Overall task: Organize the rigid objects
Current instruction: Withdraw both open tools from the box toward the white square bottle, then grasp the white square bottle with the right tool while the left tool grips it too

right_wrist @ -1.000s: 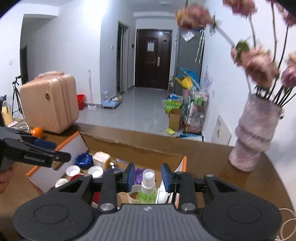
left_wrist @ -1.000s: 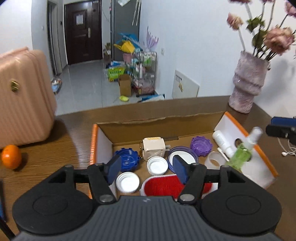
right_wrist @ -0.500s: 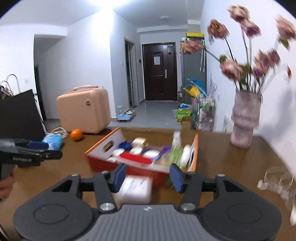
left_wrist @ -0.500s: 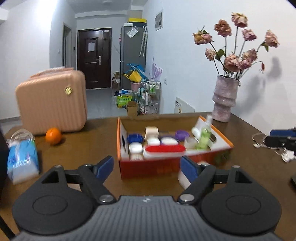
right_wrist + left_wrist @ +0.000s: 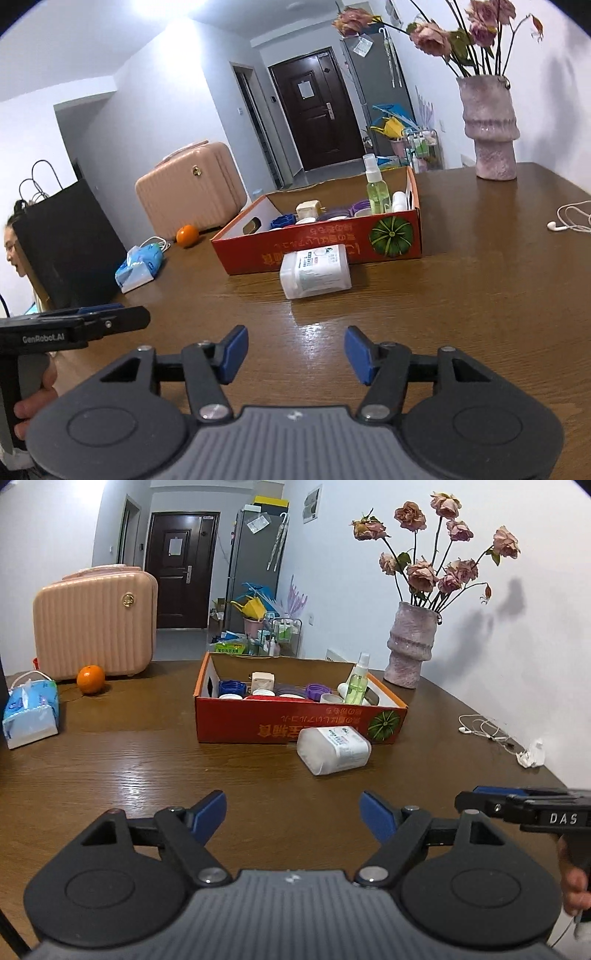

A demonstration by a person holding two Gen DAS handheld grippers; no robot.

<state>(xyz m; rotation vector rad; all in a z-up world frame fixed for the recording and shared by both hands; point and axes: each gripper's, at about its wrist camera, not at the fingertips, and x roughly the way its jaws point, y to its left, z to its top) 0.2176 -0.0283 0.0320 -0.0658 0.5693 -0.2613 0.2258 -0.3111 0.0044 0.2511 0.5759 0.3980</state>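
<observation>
box (image 5: 295, 727) contents half-hidden (front wall), print unreadable

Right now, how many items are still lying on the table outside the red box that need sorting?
1: the white bottle lies on its side against the red box's front wall. Every other rigid piece visible is inside the box; something behind it could be hidden.

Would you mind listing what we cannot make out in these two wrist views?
- Low items in the red box: the left wrist view shows only their tops; the near wall hides the rest.
- Label on the white bottle: its print is too small in both views.
- Red brush-like item: only a red sliver shows above the box wall.
- Earphone cable: the right wrist view's edge cuts it off.
</observation>
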